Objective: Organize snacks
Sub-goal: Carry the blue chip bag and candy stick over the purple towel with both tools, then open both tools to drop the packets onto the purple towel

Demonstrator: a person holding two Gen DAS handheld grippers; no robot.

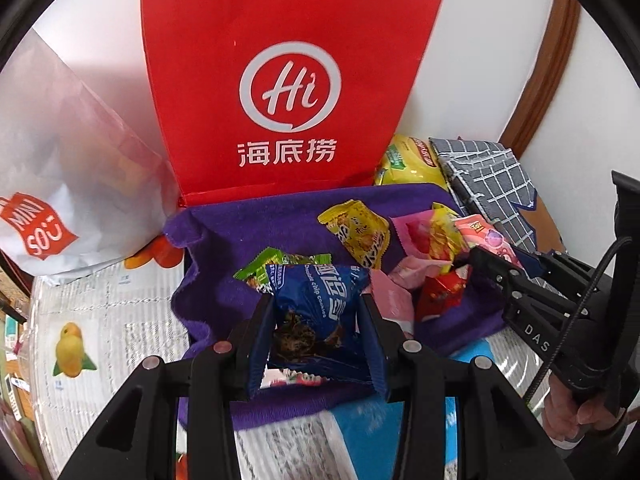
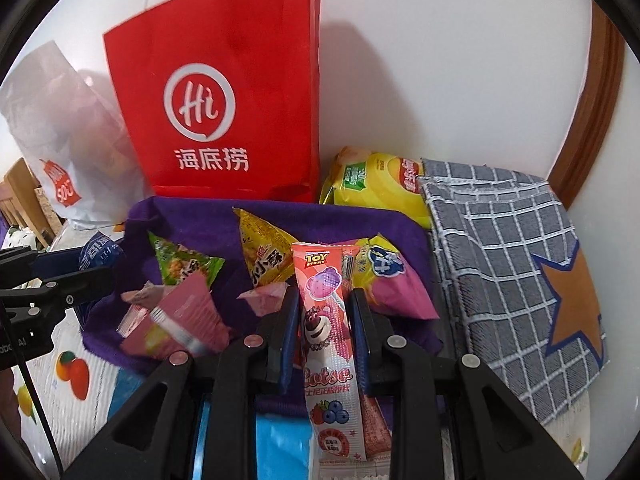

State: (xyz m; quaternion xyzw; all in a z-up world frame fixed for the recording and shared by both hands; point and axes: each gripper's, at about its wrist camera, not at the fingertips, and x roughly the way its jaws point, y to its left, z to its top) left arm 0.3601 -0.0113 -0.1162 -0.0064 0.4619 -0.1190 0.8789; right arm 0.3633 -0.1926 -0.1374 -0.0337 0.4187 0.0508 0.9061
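My left gripper (image 1: pixel 318 308) is shut on a blue chocolate-chip cookie packet (image 1: pixel 320 292), held above a purple cloth (image 1: pixel 224 232) strewn with snacks. My right gripper (image 2: pixel 324 304) is shut on a long pink Toy Story lollipop packet (image 2: pixel 326 320) over the right side of the purple cloth (image 2: pixel 200 224). On it lie a green packet (image 2: pixel 184 266), a yellow packet (image 2: pixel 264 256), pink packets (image 2: pixel 180 320) and a yellow-and-pink packet (image 2: pixel 392 276). In the right wrist view the left gripper (image 2: pixel 100 276) and its blue packet (image 2: pixel 98 254) show at the left edge. The right gripper (image 1: pixel 466 260) shows at the right of the left wrist view.
A red paper bag (image 2: pixel 224 100) stands against the wall behind the cloth, with a white plastic bag (image 2: pixel 60 152) to its left. A yellow chips bag (image 2: pixel 380 184) and a grey checked fabric bag (image 2: pixel 512 264) with an orange star sit to the right. A fruit-printed table cover (image 1: pixel 92 320) lies underneath.
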